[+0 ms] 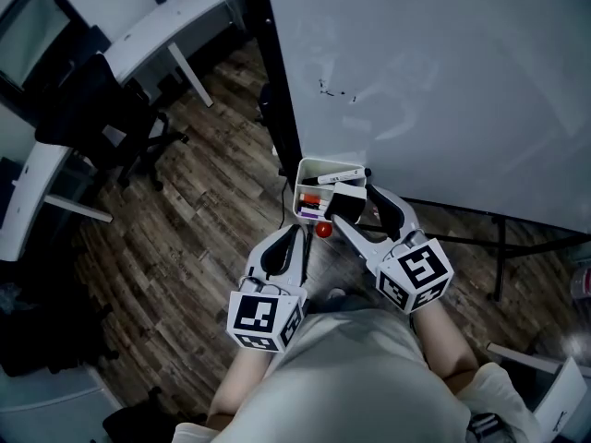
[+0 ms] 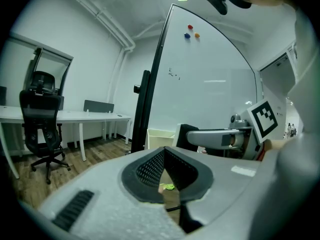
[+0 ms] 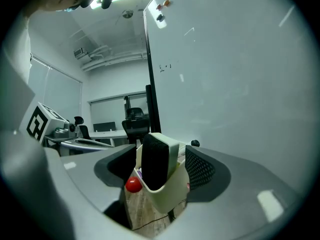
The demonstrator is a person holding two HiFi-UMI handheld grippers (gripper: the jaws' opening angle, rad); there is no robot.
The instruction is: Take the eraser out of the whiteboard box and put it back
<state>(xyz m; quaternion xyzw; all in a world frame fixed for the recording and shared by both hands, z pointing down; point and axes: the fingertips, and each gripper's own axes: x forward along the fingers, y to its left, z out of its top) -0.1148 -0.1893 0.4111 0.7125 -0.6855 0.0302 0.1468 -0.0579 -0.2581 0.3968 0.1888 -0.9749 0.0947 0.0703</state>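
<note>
An office chair [image 1: 102,118] is seen at the far left, on the wooden floor [image 1: 203,210]. Further right, the left gripper [image 1: 295,232] is held with its jaws pressed together and nothing between them. Beside it, the whiteboard box [image 1: 309,169] is found at the foot of the whiteboard [image 1: 443,81]. The eraser [image 1: 342,203] is stood upright inside the box, its dark felt face turned toward the left gripper. A small red ball [image 1: 323,230] is seen just below the box. The right gripper [image 1: 367,209] is held with its jaws spread wide on either side of the box and eraser, neither being touched by the pads.
</note>
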